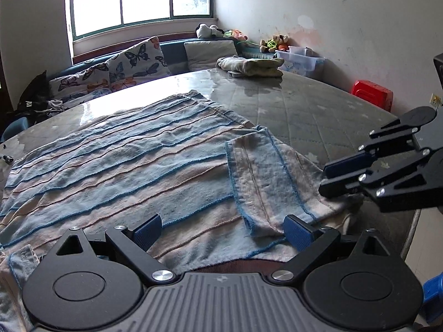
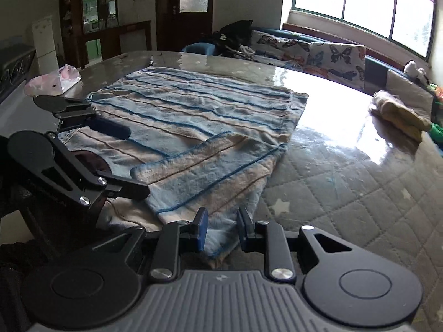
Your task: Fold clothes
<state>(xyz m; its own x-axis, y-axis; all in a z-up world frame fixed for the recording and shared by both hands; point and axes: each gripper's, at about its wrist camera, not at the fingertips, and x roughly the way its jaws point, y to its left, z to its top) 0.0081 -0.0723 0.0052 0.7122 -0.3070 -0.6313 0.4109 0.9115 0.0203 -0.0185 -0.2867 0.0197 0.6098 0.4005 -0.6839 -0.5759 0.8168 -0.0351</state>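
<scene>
A blue and beige striped garment (image 1: 124,160) lies spread flat on the glass-topped table (image 1: 318,105), with one sleeve (image 1: 263,177) folded in over the body. My left gripper (image 1: 223,232) is open wide over the garment's near edge, nothing between its pads. My right gripper (image 2: 221,229) is partly open, its pads either side of the garment's near right corner (image 2: 218,238), not closed on it. The right gripper also shows in the left wrist view (image 1: 332,177) beside the sleeve. The left gripper shows in the right wrist view (image 2: 130,160), open over the garment (image 2: 193,110).
A folded pile of clothes (image 1: 252,66) lies at the table's far side. A bench with butterfly cushions (image 1: 133,61) runs under the window. A red stool (image 1: 372,94) and a plastic bin (image 1: 299,61) stand by the wall. A pink bag (image 2: 52,83) sits at the table's left edge.
</scene>
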